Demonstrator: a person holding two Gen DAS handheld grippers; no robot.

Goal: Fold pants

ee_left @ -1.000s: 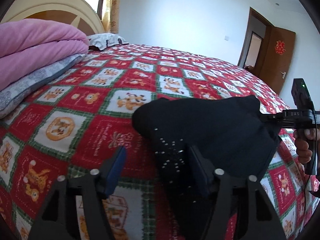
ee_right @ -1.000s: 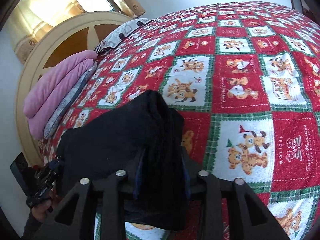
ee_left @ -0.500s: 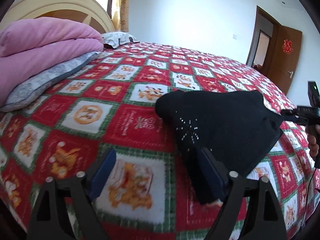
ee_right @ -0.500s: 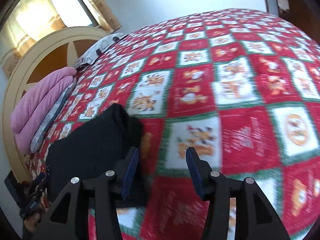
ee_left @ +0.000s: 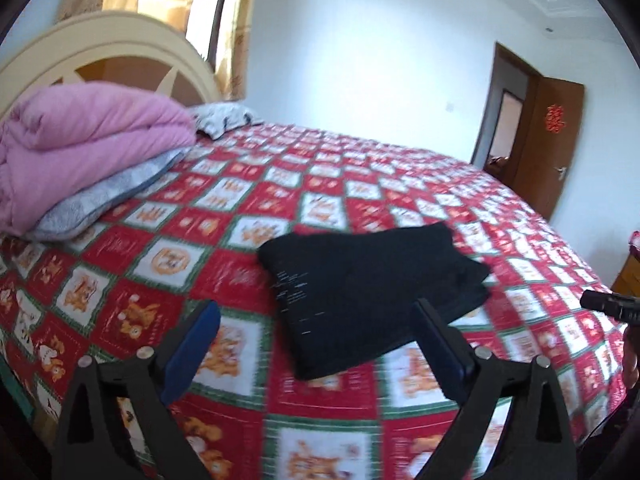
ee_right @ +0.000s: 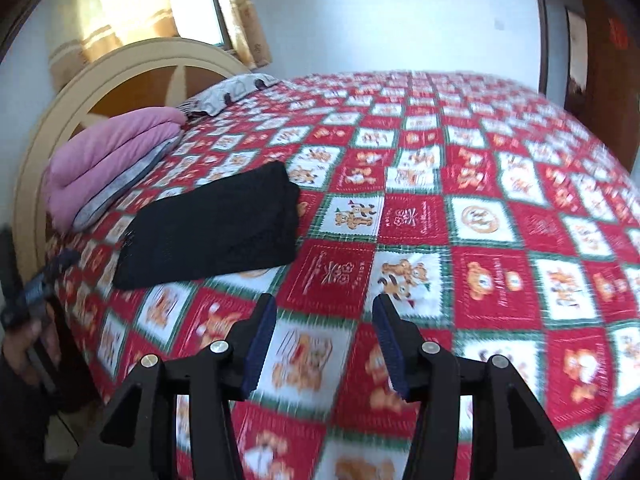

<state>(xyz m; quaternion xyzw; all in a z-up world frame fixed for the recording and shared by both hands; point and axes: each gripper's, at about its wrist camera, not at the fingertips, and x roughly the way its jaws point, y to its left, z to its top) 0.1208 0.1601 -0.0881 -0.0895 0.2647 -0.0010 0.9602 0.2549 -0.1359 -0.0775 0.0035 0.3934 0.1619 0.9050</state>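
Note:
The black pants (ee_left: 368,284) lie folded in a compact bundle on the red patterned bedspread (ee_left: 224,216); they also show in the right wrist view (ee_right: 216,228). My left gripper (ee_left: 316,328) is open and empty, held back from the near edge of the pants. My right gripper (ee_right: 324,332) is open and empty, to the right of the pants and clear of them. The tip of the right gripper shows at the right edge of the left wrist view (ee_left: 608,304).
A folded pink quilt (ee_left: 80,140) on a grey one lies by the cream headboard (ee_left: 120,56), with a pillow (ee_left: 224,118) beside it. A brown door (ee_left: 548,140) stands open at the far right. The bed's near edge runs below both grippers.
My right gripper let go of the pants and opened. Both grippers pulled back and up from the bundle, which now lies flat on the bed.

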